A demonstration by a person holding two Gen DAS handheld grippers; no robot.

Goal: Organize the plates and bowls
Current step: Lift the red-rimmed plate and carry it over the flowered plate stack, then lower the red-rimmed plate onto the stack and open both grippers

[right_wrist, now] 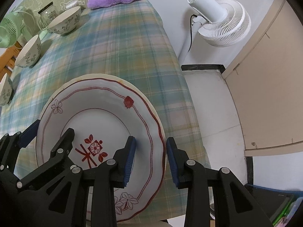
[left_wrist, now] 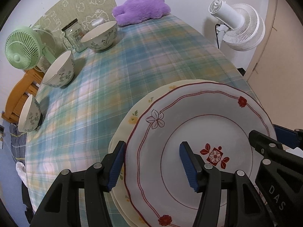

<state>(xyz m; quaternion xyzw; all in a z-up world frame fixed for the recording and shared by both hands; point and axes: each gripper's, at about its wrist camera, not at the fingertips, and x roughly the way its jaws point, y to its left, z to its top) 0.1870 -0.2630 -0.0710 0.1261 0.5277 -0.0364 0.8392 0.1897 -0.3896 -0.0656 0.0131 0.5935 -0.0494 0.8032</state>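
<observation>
A white plate with red flowers lies on a cream plate near the table's right edge. My left gripper stands open astride the white plate's left rim, one pad outside it and one above the well. My right gripper straddles the right rim, and its pads sit tight against the rim's inner and outer sides. Three patterned bowls stand upright along the table's left side.
The plaid tablecloth covers the table. A glass jar, a green fan and a purple plush sit at the far end. A white standing fan is on the floor to the right, beside a beige door.
</observation>
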